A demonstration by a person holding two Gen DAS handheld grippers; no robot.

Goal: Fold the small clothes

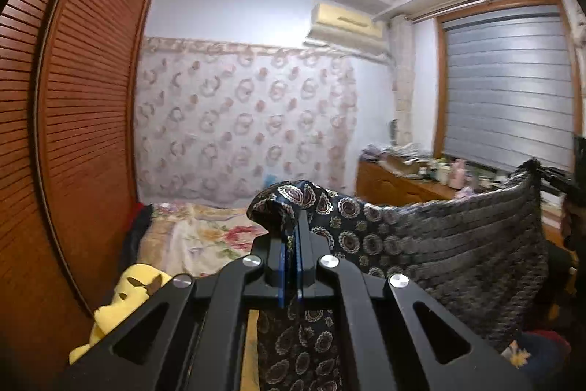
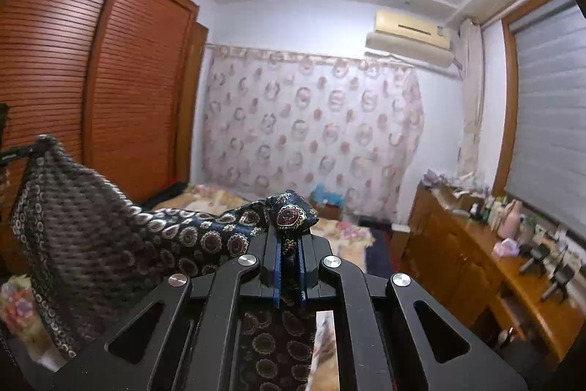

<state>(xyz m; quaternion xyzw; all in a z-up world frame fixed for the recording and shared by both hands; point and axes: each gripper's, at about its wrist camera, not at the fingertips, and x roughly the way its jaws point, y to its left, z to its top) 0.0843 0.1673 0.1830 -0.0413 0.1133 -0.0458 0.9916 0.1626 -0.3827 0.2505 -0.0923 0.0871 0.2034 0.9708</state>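
Note:
A dark navy garment with a paisley medallion print hangs stretched in the air between both grippers, above the bed. My left gripper is shut on one corner of it, and a bunch of cloth sticks up past the fingertips. The cloth runs off to the right, where the right gripper holds the far corner. In the right wrist view my right gripper is shut on the other corner of the garment, which runs left to the left gripper. Cloth also hangs below both grippers.
A bed with a floral sheet lies below and ahead. A brown louvred wardrobe stands at the left. A yellow plush toy lies at the bed's near left. A cluttered wooden dresser stands under the window at the right.

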